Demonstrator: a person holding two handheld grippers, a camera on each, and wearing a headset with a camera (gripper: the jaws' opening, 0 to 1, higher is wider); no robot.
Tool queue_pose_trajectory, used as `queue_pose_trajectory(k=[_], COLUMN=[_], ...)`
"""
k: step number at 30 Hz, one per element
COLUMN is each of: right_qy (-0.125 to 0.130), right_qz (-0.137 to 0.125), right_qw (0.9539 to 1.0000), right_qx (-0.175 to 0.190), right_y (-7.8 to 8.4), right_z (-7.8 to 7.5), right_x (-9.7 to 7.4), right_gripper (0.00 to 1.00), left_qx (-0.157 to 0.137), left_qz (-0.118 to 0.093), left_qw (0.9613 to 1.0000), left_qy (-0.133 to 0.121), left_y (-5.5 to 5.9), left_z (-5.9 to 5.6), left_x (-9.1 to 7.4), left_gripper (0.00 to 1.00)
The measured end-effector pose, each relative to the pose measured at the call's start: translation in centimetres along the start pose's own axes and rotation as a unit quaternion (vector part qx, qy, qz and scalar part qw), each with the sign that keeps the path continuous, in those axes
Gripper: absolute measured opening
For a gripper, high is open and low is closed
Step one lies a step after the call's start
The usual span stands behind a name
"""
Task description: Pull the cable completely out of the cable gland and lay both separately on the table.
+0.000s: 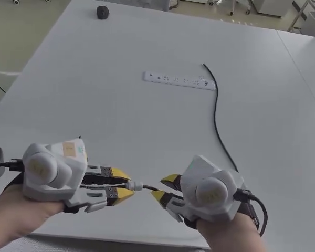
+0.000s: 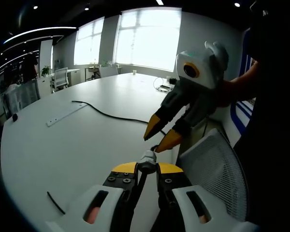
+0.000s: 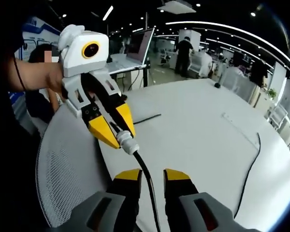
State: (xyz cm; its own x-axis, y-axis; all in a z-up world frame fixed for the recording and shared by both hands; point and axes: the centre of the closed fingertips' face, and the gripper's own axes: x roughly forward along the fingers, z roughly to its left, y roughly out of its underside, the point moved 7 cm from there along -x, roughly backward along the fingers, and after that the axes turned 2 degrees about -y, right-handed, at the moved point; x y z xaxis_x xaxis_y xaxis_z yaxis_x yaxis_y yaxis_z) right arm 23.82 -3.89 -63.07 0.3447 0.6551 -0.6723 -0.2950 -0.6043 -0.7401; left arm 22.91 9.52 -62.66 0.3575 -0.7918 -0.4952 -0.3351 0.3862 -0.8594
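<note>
Two grippers face tip to tip over the tabletop (image 1: 147, 115). The left gripper (image 1: 127, 185) is clamped on the gland (image 3: 127, 141), which pokes from its tips. The cable (image 3: 146, 176) runs from the gland between the right gripper's (image 1: 161, 188) jaws, which stand slightly apart and are not yet pinching it. The pull looks about to start: the right gripper should close on the cable, then draw straight away.

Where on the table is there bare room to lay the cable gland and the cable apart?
The widest bare patch of table lies between the power strip and the left gripper, left of the black cord. Another lies right of that cord. It is crowded where the right gripper faces the cable gland.
</note>
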Motion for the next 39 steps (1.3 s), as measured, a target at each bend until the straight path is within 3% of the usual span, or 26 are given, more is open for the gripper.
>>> queue_pose_trajectory(k=[6,8,9,10,12,15,20,21,25,27,29,37,39], right_qy=[-0.008,0.009,0.017,0.020,0.006,0.007,-0.005,-0.005,-0.009,-0.009,-0.003,0.001,0.010], right_qz=[0.010,0.017,0.022,0.026,0.017,0.024,0.022,0.022,0.019,0.018,0.019,0.028,0.035], right_qw=[0.9965,0.9906,0.9837,0.9812,0.9815,0.9738,0.9689,0.9691,0.9777,0.9791,0.9868,0.9927,0.9959], right_qx=[-0.083,-0.135,-0.178,-0.190,-0.191,-0.226,-0.246,-0.245,-0.209,-0.202,-0.161,-0.117,-0.082], right_y=[-1.1,-1.3,-1.5,-1.4,-1.4,-1.2,-1.2,-1.2,-1.3,-1.2,-1.3,-0.5,0.0], right_z=[1.1,1.4,1.6,1.7,2.4,2.5,2.7,2.7,2.3,2.2,1.9,1.1,0.7], right_x=[0.4,0.4,0.5,0.5,0.5,0.6,0.8,0.9,1.0,1.0,0.8,1.0,0.8], right_gripper=[0.13,0.09,0.07,0.07,0.04,0.02,0.00,0.00,0.00,0.00,0.00,0.00,0.00], left_qx=[0.001,0.001,0.002,-0.003,-0.002,-0.002,0.001,0.002,0.003,0.002,0.005,0.008,0.006], left_qz=[0.000,-0.001,-0.003,-0.004,-0.002,-0.001,0.005,0.006,0.004,0.002,-0.001,-0.002,-0.003], left_qw=[1.0000,1.0000,1.0000,1.0000,1.0000,1.0000,1.0000,1.0000,1.0000,1.0000,1.0000,1.0000,1.0000], left_qy=[0.003,0.002,0.001,0.001,0.002,0.003,0.006,0.006,0.007,0.008,0.007,0.003,0.001], left_y=[-0.2,-0.1,-0.1,0.0,0.0,0.1,0.2,0.1,0.0,-0.1,-0.2,-0.3,-0.1], left_z=[-0.1,-0.1,-0.1,-0.1,-0.3,-0.6,-0.7,-0.7,-0.5,-0.5,-0.5,-0.2,0.0], left_x=[0.2,0.3,0.3,0.3,0.5,0.4,0.2,0.2,0.2,0.2,0.3,0.4,0.1], left_gripper=[0.16,0.16,0.16,0.16,0.16,0.16,0.16,0.16,0.16,0.16,0.16,0.15,0.15])
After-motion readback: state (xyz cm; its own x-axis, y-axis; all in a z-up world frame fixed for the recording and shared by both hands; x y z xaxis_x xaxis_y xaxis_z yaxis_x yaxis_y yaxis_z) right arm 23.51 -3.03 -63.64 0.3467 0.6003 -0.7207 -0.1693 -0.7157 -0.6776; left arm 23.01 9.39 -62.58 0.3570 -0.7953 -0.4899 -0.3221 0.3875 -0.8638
